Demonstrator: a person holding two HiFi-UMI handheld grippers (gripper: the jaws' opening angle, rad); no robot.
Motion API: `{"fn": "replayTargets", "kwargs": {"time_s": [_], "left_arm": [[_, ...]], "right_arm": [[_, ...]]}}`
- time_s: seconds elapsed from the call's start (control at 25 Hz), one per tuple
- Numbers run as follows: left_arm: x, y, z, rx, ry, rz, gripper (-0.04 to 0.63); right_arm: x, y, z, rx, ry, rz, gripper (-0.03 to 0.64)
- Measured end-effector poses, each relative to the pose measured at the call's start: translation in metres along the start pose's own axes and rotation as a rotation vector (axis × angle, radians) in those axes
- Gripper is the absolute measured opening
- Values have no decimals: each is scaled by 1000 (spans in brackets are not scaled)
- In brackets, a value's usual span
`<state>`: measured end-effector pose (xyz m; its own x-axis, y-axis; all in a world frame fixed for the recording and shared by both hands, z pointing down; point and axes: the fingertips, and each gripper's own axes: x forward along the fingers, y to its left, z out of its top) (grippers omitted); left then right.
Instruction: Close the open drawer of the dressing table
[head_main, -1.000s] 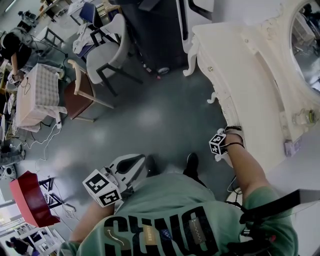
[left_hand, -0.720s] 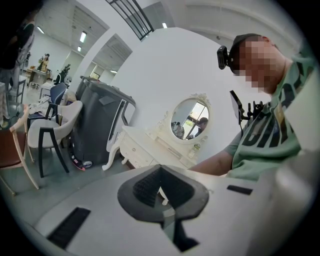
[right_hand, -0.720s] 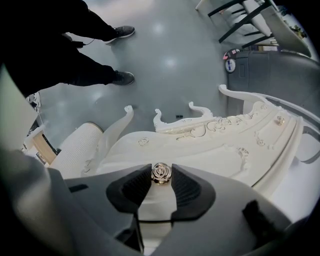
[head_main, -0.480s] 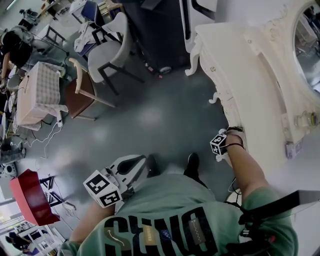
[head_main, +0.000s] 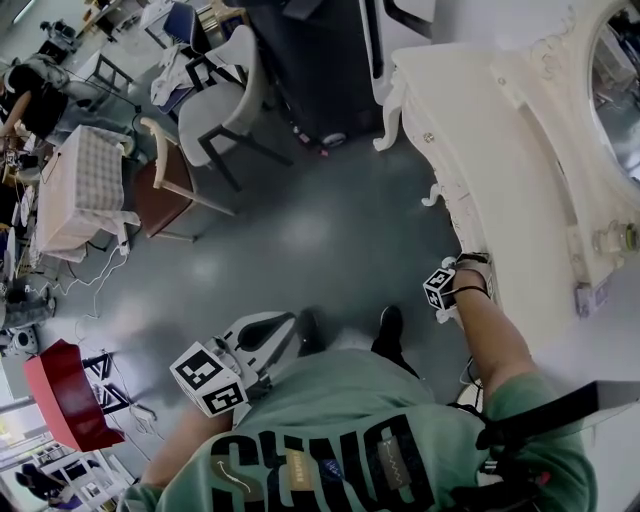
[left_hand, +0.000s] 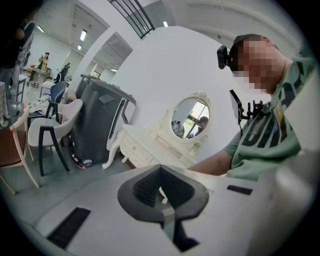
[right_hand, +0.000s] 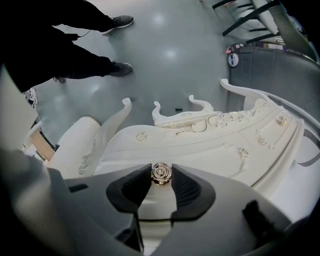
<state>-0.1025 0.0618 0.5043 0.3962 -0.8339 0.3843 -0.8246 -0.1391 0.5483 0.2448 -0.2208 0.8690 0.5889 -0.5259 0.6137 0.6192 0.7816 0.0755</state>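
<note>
Biggest worry from where I'm standing: the right claw only has the little rose knob to work with, and that thing is small and round. If the push goes in crooked, I reckon the pads slide off it, or the drawer racks sideways and jams partway. Shove too hard and the whole table could scoot on that smooth floor, since it sits on thin curly legs. As for where things are, the knob sits right between the right claw's pads near their tips. They're closed in on it from both sides, so it looks properly gripped rather than just lined up. The drawer front is directly behind the knob, square ahead of the claw, at the near end of the table by the person's right arm. I honestly can't tell how far out it is from any angle here. The left claw is pinched together on nothing, held down by the person's left side, well away from the table, so it's no help if the drawer sticks.
</note>
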Motion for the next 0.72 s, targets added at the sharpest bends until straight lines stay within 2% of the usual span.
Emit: {"fn": "replayTargets", "kwargs": {"time_s": [0.72], "left_arm": [[-8,4,-1,1,8,16,-3]], "right_arm": [[4,0,-3,-16,51,-7,127]]}}
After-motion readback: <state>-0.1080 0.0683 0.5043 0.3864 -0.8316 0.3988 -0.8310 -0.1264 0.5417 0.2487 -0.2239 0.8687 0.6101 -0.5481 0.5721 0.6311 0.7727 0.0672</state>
